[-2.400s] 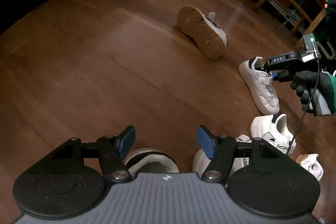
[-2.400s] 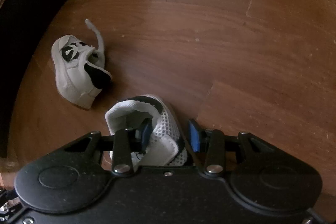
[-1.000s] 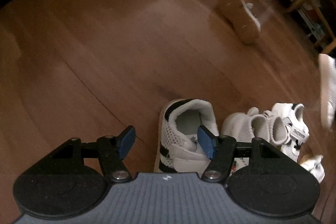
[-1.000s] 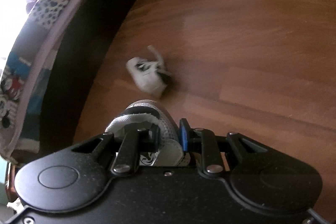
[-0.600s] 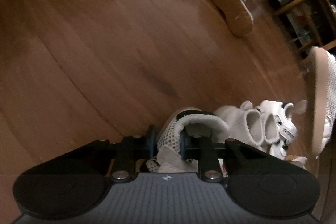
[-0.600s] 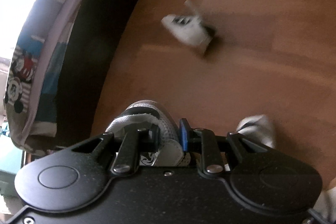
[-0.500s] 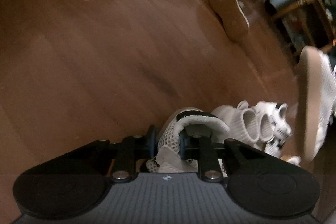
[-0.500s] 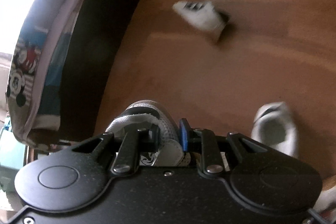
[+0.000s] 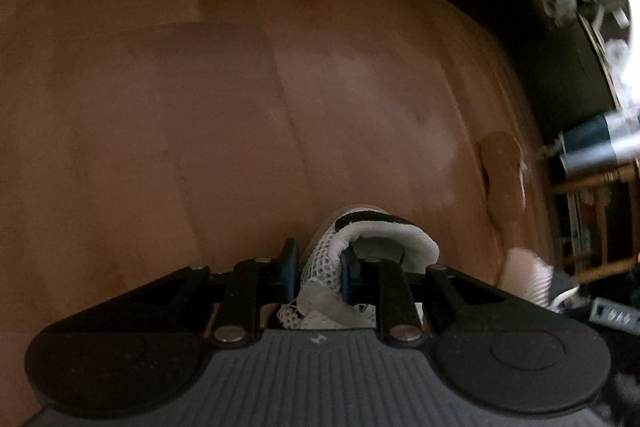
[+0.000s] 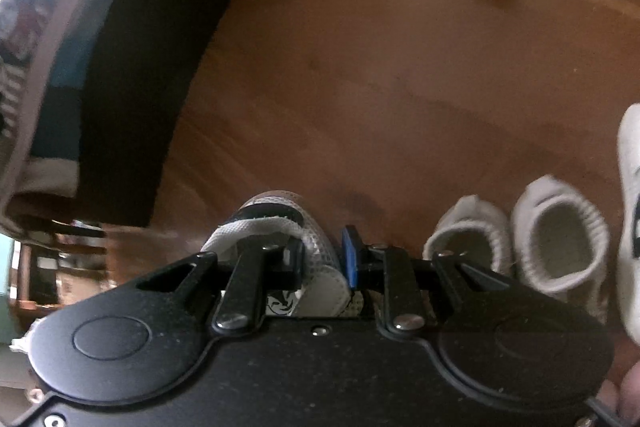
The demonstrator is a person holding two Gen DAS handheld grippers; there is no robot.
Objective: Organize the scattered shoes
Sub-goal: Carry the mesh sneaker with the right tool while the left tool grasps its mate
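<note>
- Left gripper (image 9: 316, 273) is clamped on the collar wall of a white mesh shoe (image 9: 376, 235), one finger inside the opening and one outside. The shoe hangs off the fingers above the wood floor (image 9: 200, 107).
- Right gripper (image 10: 320, 263) is pinching the matching mesh shoe (image 10: 280, 223) the same way, by the collar and strap, and it looks lifted too.
- So I've got one shoe in each hand, probably a pair, and the step now is setting them down next to the row.
- The row shows in the right wrist view: two white knit shoes (image 10: 560, 239) side by side, openings up, with another white shoe (image 10: 632, 187) at the frame edge.
- To do it well, I'd lower each sole flat, toes pointing the same way as the knit ones, just beside them without bumping.
- The mesh is floppy, so I wouldn't let go until the sole is fully on the floor, or it tips.
- One sneaker (image 9: 502, 175) lies on its side with the tan sole showing, well apart from the row. That one is left to do.
- Both views are motion-blurred, so exact gaps are hard to judge.
</note>
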